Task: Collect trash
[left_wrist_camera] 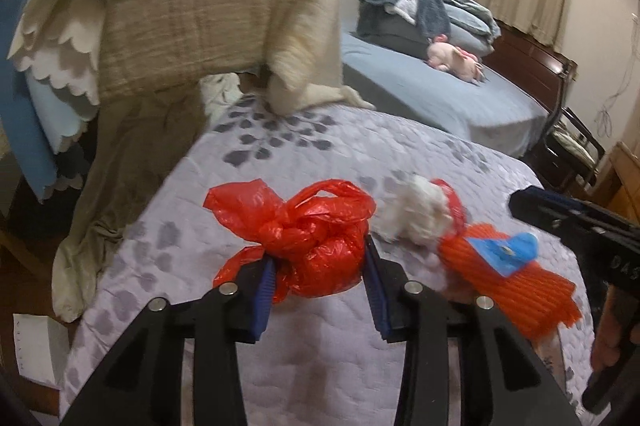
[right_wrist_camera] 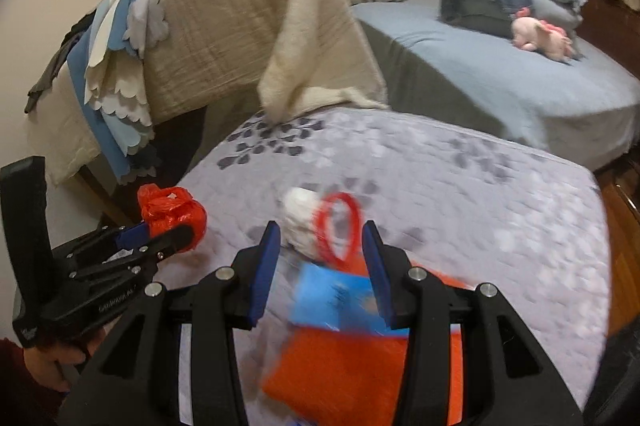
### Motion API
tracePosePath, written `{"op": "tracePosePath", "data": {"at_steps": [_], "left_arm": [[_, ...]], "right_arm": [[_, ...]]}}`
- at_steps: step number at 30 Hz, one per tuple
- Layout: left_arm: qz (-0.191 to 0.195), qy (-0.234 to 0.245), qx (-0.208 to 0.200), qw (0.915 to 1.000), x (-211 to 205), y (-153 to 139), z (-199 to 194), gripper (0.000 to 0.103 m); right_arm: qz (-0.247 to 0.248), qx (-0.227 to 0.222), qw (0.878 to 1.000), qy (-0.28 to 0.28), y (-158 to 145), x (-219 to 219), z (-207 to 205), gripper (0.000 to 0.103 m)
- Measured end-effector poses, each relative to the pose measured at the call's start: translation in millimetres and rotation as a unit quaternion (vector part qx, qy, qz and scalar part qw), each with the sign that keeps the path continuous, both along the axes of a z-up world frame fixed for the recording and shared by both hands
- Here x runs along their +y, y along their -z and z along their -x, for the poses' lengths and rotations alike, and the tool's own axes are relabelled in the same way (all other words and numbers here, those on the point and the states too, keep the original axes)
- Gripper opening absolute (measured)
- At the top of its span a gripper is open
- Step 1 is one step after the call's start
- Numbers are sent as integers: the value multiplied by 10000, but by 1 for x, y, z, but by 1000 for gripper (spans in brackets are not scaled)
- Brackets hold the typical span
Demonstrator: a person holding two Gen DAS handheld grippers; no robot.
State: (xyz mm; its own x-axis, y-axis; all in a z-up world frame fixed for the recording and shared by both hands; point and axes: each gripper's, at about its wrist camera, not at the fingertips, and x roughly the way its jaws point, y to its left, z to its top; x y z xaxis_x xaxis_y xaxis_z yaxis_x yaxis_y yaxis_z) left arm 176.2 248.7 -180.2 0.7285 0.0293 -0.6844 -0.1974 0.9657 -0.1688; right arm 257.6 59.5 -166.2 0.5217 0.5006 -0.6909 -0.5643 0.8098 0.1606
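Item 1, left: left gripper (left_wrist_camera: 320,266), clenched on the red plastic bag (left_wrist_camera: 312,238). Its blue pads are pressing both flanks of the knotted bundle, likely because the crumpled middle gives firmer purchase than the loose handles. The bag is glossy, wrinkled and tied shut, its ears sticking up on the far side; it is sitting over the near left part of the lilac quilted bed (left_wrist_camera: 300,154).

Item 2, right: right gripper (right_wrist_camera: 322,266), jaws partly closed around an orange mesh bag (right_wrist_camera: 340,362) with a blue label (right_wrist_camera: 336,298). The label is lying between the pads, and the bag is hanging below them, so it is probably gripped by its top. A white crumpled wad (right_wrist_camera: 302,222) and a red loop (right_wrist_camera: 340,230) are showing just beyond the fingertips, blurred.
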Motion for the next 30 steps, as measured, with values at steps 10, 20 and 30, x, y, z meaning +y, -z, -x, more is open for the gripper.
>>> {"op": "tracePosePath", "data": {"at_steps": [10,20,30], "left_arm": [[76,-264,23,9996,32,7,-2,40],[215,-327,64,9992,38,15,0,40],[195,-256,19,9995,28,8,3,40]], "right_arm": [[380,300,9983,-323,26,54,-20,36],[913,413,9949,-143,44,58,-38,5],[-187,436,9978,-468,9,12,-1,1]]}}
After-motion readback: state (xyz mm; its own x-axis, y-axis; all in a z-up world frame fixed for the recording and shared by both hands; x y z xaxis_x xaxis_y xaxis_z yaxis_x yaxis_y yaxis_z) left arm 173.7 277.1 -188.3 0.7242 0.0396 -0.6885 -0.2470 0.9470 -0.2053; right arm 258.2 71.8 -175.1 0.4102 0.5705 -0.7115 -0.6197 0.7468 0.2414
